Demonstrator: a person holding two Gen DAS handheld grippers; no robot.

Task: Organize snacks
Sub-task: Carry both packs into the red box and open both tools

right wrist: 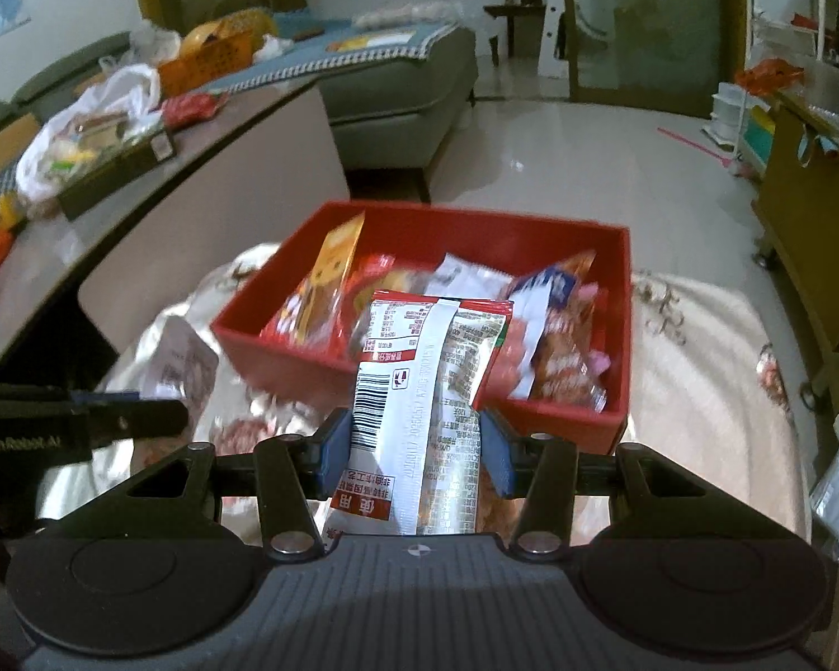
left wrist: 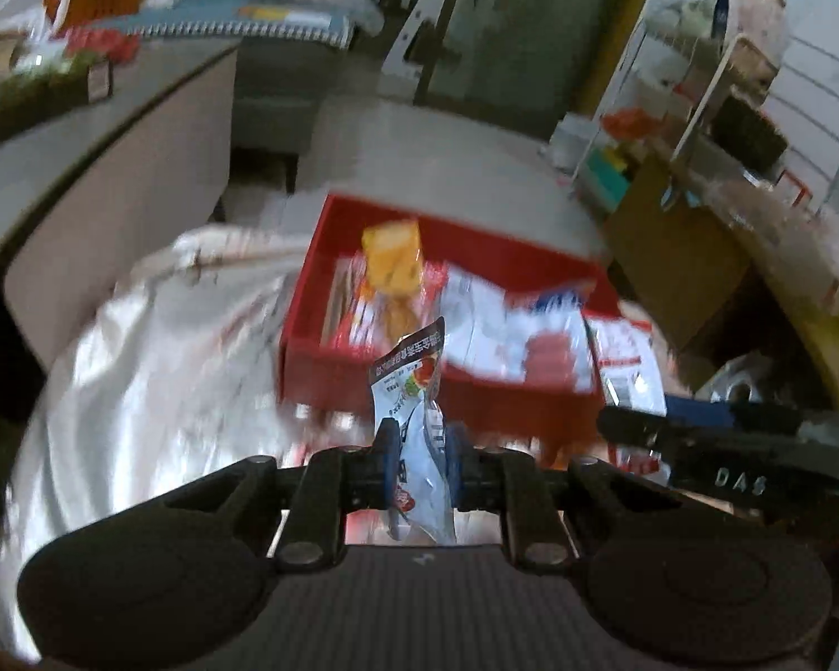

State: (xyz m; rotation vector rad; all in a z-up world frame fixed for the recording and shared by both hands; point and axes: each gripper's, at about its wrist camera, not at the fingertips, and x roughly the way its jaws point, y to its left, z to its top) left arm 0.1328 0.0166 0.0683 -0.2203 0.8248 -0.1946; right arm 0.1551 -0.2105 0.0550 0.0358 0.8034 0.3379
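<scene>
Left gripper (left wrist: 418, 461): blue pads pressed onto a narrow white snack packet (left wrist: 414, 391), which stands upright between them, its top reaching the near wall of the red box (left wrist: 330, 369).

Right gripper (right wrist: 414, 450): pads pinching a wider red-and-white snack bag (right wrist: 425, 386), barcode side facing the camera, its upper edge overlapping the red box's near wall.

Red box: open-topped, resting on a pale patterned cloth (right wrist: 699, 391); holds several packets, among them an orange packet (right wrist: 330, 268) leaning against the left wall and a blue-and-white packet (right wrist: 542, 291) toward the right.

Left view only: heavily blurred; another packet (left wrist: 626, 363) appears to lie just off the box's right near corner; the right gripper's black body enters at the right edge.

Right view only: a loose packet (right wrist: 179, 363) on the cloth beside the box's left near corner; the left gripper's black finger at the left edge.

Room: long counter (right wrist: 140, 195) at left with bags and an orange basket (right wrist: 207, 61); grey sofa (right wrist: 397, 89); pale tiled floor; wooden cabinet (right wrist: 800, 223) at right.
</scene>
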